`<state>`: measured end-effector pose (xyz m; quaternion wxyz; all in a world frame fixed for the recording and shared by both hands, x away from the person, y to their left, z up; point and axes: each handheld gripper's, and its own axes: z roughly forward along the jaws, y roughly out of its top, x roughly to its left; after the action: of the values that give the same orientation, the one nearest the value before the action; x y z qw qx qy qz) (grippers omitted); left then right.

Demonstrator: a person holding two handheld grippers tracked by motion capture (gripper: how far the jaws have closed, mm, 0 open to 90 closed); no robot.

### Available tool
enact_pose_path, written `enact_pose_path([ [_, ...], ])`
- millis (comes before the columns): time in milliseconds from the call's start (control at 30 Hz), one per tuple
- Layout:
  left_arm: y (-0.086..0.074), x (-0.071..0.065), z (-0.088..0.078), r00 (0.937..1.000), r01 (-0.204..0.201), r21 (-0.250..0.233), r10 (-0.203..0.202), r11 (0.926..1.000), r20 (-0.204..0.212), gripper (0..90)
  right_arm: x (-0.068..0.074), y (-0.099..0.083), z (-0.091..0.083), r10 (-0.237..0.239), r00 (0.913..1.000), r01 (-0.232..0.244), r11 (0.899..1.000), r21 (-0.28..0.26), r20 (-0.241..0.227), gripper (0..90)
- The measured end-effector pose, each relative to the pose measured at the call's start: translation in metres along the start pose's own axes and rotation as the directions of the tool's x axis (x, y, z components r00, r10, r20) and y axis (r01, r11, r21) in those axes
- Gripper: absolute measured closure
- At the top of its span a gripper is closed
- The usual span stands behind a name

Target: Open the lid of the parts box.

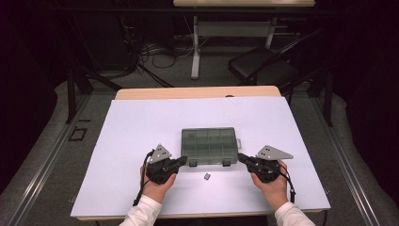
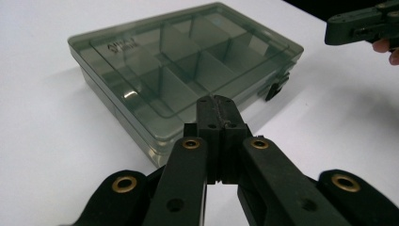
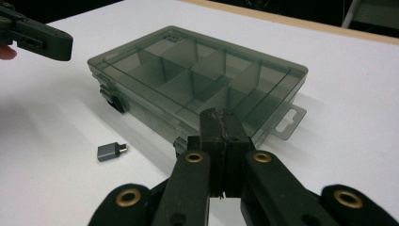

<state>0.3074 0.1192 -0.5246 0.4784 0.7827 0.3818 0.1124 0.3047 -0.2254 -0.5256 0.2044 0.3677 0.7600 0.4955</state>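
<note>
White table [image 1: 141, 122]: both claws (left [image 1: 184, 160], right [image 1: 240, 156]) pressed together, empty, flanking compartment box [image 1: 208, 145].

Organiser box [image 2: 183, 70]: smoky grey see-through plastic, smooth and glossy, with soft reflections on the lid.
Latches [image 1: 192, 163]: black plastic, matt.
Table cover [image 1: 141, 127]: white, matt, smooth sheet.
Table edge [image 1: 197, 92]: pale wood.
Left gripper [image 2: 218, 104]: matt black plastic, brass-coloured metal eyelets.
Right gripper [image 3: 221, 117]: same matt black, scuffed jaw tips.
Small adapter [image 3: 111, 151]: grey, satin metal look.
</note>
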Motion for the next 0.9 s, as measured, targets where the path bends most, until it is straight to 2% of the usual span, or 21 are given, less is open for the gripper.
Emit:
enact_pose_path([
  [200,-0.008,-0.001,0.009,1.0000,0.006,0.057,-0.006,0.9984,0.003,90.0,0.002,-0.007,0.010,0.006,0.9992,-0.003,0.999,0.055,-0.039,90.0],
  [367,-0.011,0.002,0.012,0.9999,0.015,0.086,-0.014,0.9962,-0.009,90.0,0.003,-0.011,0.018,-0.005,0.9989,0.010,0.996,0.086,-0.047,90.0],
  [400,-0.012,0.003,0.014,0.9998,0.018,0.108,-0.016,0.9940,-0.011,90.0,0.003,-0.012,0.022,-0.003,0.9988,0.008,0.994,0.106,-0.049,90.0],
  [467,-0.013,0.003,0.014,0.9998,0.018,0.113,-0.017,0.9934,-0.013,90.0,0.003,-0.013,0.024,-0.008,0.9985,0.014,0.993,0.118,-0.055,90.0],
  [500,-0.013,0.004,0.016,0.9998,0.012,0.131,-0.010,0.9913,-0.016,90.0,0.004,-0.014,0.026,-0.012,0.9984,0.019,0.992,0.122,-0.055,90.0],
  [600,-0.014,0.004,0.018,0.9998,0.017,0.129,-0.016,0.9915,-0.011,90.0,0.004,-0.014,0.027,-0.010,0.9984,0.017,0.990,0.138,-0.056,90.0],
  [633,-0.014,0.003,0.020,0.9998,0.000,0.134,0.002,0.9910,-0.021,90.0,0.004,-0.015,0.028,-0.013,0.9985,0.020,0.991,0.136,-0.054,90.0],
  [900,-0.013,0.003,0.025,0.9998,-0.002,0.143,0.005,0.9898,-0.020,90.0,0.002,-0.016,0.032,-0.008,0.9987,0.015,0.989,0.147,-0.051,90.0],
])
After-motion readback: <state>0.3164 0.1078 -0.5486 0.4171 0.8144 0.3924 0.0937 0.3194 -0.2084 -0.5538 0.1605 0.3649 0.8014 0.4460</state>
